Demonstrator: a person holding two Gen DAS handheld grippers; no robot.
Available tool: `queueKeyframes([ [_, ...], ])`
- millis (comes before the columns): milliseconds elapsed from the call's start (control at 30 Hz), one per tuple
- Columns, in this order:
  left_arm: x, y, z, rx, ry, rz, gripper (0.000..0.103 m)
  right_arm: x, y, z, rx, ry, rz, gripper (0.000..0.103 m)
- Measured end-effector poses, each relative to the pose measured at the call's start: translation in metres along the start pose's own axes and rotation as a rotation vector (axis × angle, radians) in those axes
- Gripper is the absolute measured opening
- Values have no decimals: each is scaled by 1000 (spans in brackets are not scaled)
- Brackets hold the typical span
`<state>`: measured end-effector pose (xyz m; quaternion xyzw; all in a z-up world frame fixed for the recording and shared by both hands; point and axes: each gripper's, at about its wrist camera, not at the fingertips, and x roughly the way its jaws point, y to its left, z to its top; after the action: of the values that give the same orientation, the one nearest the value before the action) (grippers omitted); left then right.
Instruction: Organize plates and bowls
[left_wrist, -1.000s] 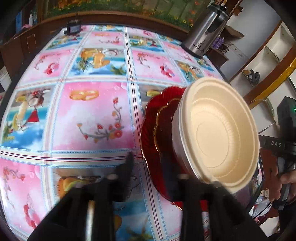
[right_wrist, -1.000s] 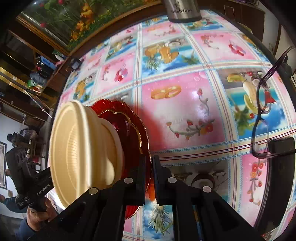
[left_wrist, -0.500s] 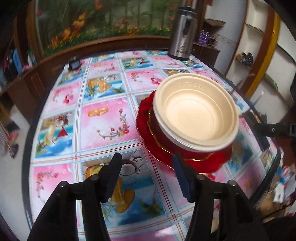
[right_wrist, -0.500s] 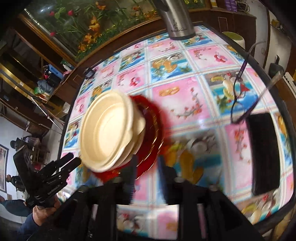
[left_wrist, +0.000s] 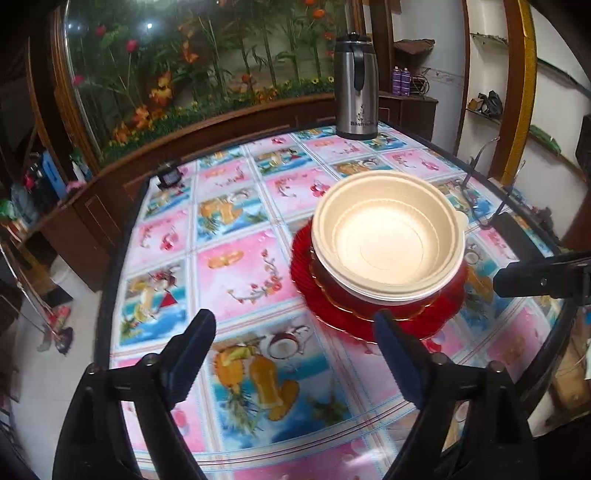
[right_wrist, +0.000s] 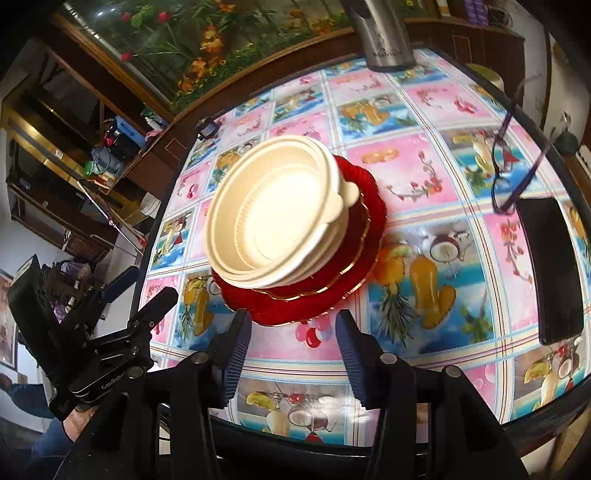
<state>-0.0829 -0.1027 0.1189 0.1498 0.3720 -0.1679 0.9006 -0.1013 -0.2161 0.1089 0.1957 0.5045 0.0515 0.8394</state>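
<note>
both tilt down; left gripper (left_wrist: 291, 332) and right gripper (right_wrist: 291, 328) are opening, empty, the bowls (left_wrist: 388, 243) just ahead.

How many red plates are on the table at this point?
2. A large red plate lies on the table; a smaller gold-rimmed red plate sits on it, under the cream bowls. The bowls could hide more.
</note>
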Motion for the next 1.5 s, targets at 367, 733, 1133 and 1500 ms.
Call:
queueKeyframes([
  [367,-12,11,0,-12,-19,143,99,8,23,7,-69,5,28,65],
  [733,-12,15,-2,-63,38,155,99,12,26,12,-88,-6,26,76],
  [1133,-27,23,5,-87,16,151,101,11,29,13,-91,-20,23,82],
  [1500,-29,12,12,-8,79,305,101,11,31,14,-97,-27,14,82],
])
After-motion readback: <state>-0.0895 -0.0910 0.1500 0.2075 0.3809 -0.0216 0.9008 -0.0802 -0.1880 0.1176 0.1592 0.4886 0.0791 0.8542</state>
